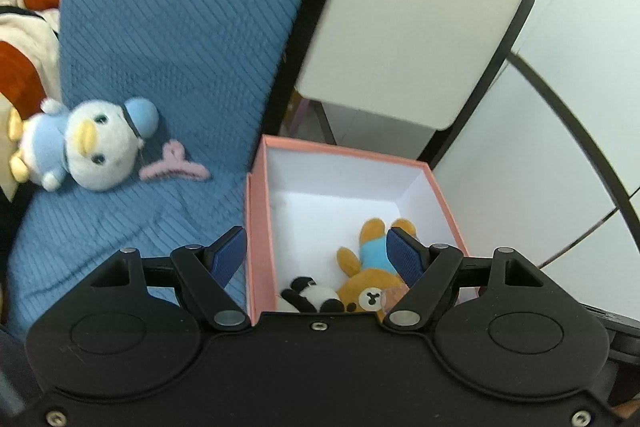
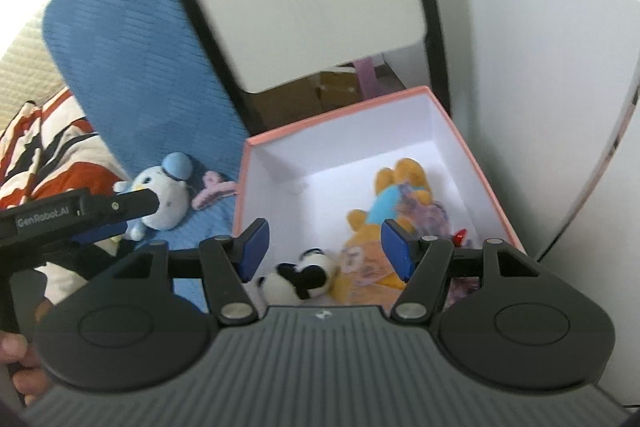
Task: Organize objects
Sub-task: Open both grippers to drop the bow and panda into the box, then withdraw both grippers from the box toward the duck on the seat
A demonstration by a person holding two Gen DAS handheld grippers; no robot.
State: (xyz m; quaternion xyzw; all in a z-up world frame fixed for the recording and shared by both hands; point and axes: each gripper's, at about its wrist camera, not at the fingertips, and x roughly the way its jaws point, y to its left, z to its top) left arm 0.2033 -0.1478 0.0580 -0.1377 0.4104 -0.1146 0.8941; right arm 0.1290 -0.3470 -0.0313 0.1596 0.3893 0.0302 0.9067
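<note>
Jaws of left gripper [image 1: 316,253] & right gripper [image 2: 324,247] both part-open, empty over pink box [image 1: 256,211]; next swing wide to penguin plush [image 1: 92,143], grab body w/ pads square.

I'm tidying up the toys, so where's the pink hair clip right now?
The pink hair clip lies on the blue cushion, just right of the penguin plush and left of the pink box, outside it in both wrist views.

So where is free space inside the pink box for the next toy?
The far half of the pink box, along its back wall, is bare white floor. The near end is crowded: panda and bear lie there.
</note>
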